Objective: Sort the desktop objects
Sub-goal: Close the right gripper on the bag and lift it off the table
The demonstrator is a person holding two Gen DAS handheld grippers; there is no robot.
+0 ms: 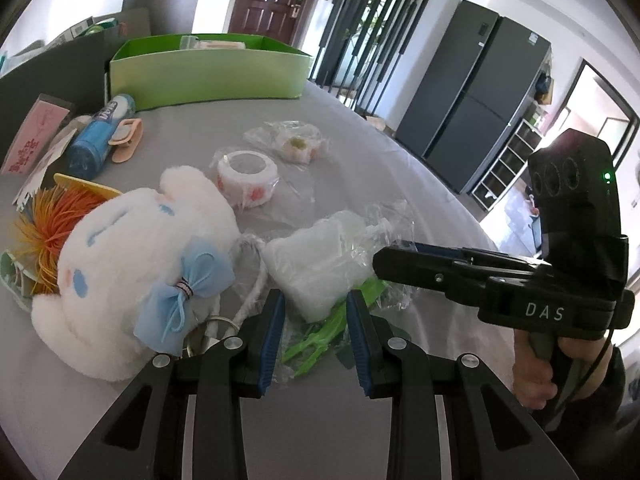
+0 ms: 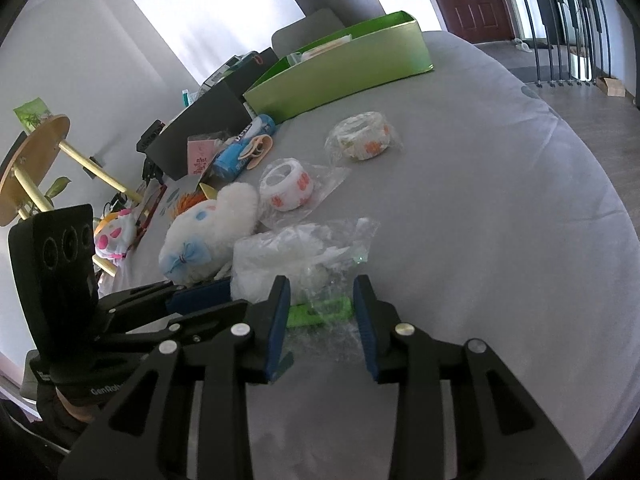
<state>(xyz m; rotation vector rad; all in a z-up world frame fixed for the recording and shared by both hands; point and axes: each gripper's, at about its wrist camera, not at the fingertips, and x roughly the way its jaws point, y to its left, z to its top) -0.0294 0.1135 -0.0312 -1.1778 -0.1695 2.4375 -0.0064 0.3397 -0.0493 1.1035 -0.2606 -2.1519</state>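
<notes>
Grey tablecloth [image 1: 360,148] carries clutter; green sorting box [image 1: 208,76] waits at twelve o'clock. My left claw [image 1: 316,320] straddles the crinkly bag of green plastic pieces [image 1: 320,336], pads apparently not pressing it; my right claw [image 2: 322,312] brackets it too, unclamped.

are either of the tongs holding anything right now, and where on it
Cannot be told. Both the left tongs and right tongs straddle the clear plastic bag of green pieces, but a firm grip isn't visible.
</notes>
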